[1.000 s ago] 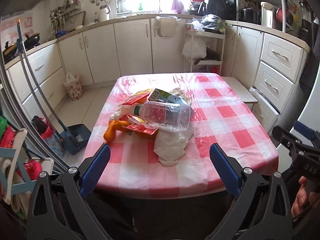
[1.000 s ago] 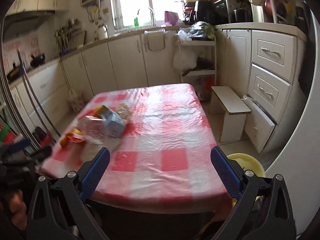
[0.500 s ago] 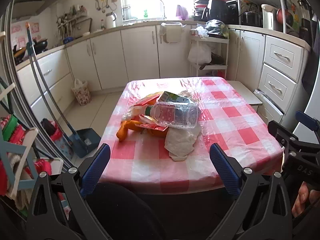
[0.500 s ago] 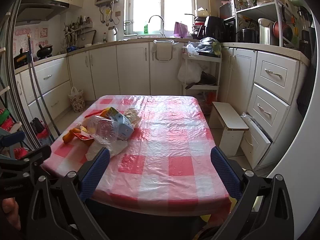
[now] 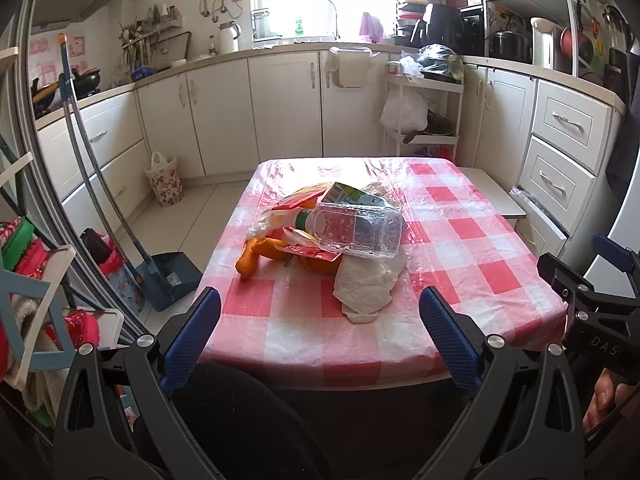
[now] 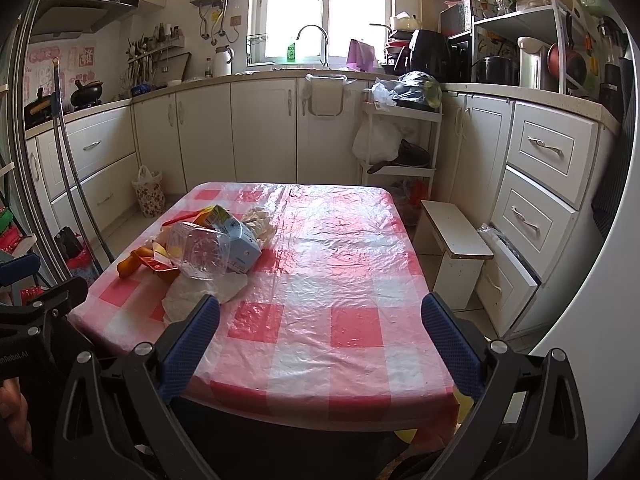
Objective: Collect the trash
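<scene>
A heap of trash lies on the red-and-white checked table (image 5: 460, 240): a clear plastic bottle (image 5: 356, 230), a drink carton (image 5: 352, 196), orange peel (image 5: 256, 256), red wrappers and a crumpled white napkin (image 5: 364, 284). The heap also shows in the right wrist view, with the bottle (image 6: 198, 252), carton (image 6: 236, 238) and napkin (image 6: 200, 294) on the table's left side (image 6: 340, 264). My left gripper (image 5: 320, 328) is open and empty, held in front of the table's near edge. My right gripper (image 6: 320, 336) is open and empty over the near edge.
White cabinets line the walls. A dustpan and broom (image 5: 160, 276) stand on the floor at left, with a floral bag (image 5: 164, 180) further back. A white step stool (image 6: 456, 248) and an open drawer (image 6: 508, 264) are right of the table. A yellow bin edge (image 6: 408, 434) shows below.
Both grippers have drawn back and risen, so the table sits lower and farther in both views. The trash heap has not moved. Both grippers stay open.
</scene>
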